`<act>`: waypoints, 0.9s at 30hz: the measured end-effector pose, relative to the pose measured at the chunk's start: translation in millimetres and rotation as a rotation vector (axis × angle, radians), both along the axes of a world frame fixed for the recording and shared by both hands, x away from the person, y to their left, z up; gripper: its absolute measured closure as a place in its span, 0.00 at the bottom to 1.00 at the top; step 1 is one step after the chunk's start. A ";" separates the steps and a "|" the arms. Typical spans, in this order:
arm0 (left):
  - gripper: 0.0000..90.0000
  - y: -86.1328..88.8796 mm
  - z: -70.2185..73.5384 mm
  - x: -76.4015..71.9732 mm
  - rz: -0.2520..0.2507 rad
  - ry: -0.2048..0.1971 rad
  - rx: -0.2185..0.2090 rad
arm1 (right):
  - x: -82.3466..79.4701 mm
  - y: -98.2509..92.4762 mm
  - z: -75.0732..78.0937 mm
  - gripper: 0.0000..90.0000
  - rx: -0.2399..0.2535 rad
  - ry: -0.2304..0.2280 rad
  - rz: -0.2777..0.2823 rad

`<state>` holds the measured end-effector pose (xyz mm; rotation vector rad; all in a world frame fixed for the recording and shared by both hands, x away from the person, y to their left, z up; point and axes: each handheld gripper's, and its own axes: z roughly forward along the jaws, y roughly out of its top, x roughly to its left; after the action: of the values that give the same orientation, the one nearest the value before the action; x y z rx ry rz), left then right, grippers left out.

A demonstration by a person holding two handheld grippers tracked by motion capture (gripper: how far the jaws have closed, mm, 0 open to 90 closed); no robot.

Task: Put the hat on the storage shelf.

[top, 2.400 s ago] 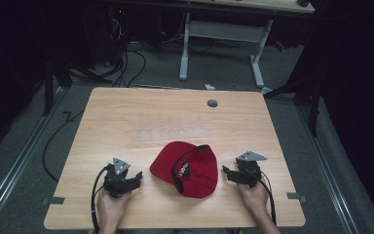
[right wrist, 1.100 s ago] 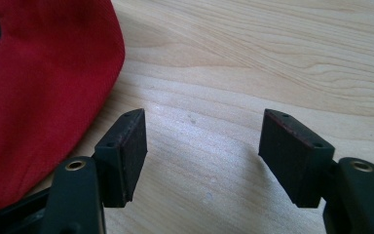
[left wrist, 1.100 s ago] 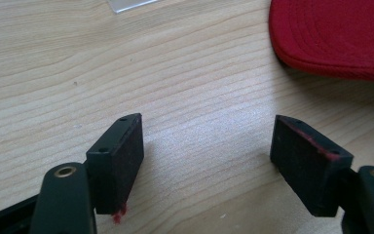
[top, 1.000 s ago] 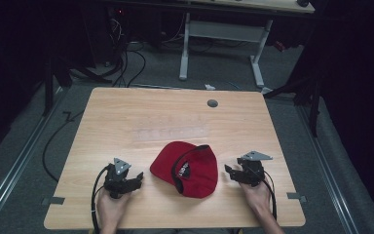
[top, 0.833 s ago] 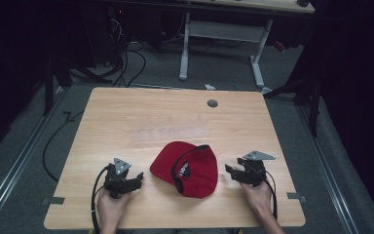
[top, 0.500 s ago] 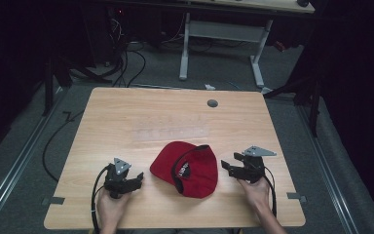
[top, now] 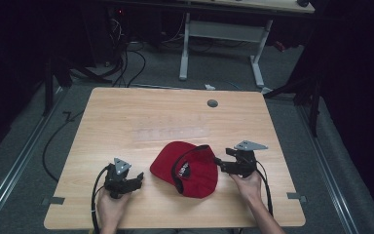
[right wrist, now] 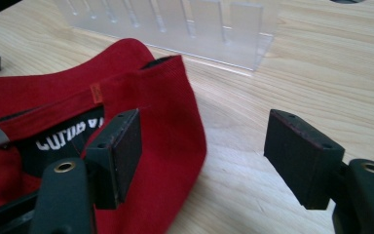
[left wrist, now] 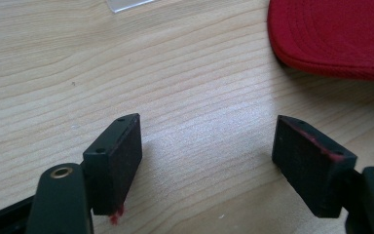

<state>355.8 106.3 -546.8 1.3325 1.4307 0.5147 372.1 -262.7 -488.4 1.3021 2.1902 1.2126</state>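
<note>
Red cap [top: 187,169]: lies upside down on the wooden surface [top: 165,122], between the two tools, its opening facing up. In the right gripper view the dark lining carries white lettering, partly hidden behind the near jaw; the visible part reads roughly "CUTOB", not certain. A small orange tag [right wrist: 96,92] is sewn at the seam of the rim; any writing on it is too small to read.

Right tool [top: 222,164]: held in the person's right hand [top: 247,184], pointing at the cap's edge. Jaws spread wide and have just been opening further. One jaw stands inside the cap's rim, the other outside it over bare wood, so the red rim passes between them, but the pads do not press on it. Against the earliest picture, this tool sits a little closer to the cap.

Left tool [top: 137,179]: held in the left hand [top: 111,204], just beside the cap's brim. Jaws apart, nothing between them but wood grain. Red smears show on both pads. Its place matches the earlier pictures.

Clear plastic tray [top: 171,132]: low, divided into narrow slots, lying beyond the cap as seen from the right tool. The slots look empty.

Round grey plug [top: 212,103]: set into the surface, far beyond both tools.
</note>
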 end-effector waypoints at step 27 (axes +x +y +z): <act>0.30 -0.7 -0.1 0.6 0.005 -0.001 0.001 | 45.4 46.1 -29.8 0.36 0.010 0.108 0.108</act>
<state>356.4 105.6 -546.9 1.3302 1.4332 0.5195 417.5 -216.6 -518.3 1.2964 2.3611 1.2198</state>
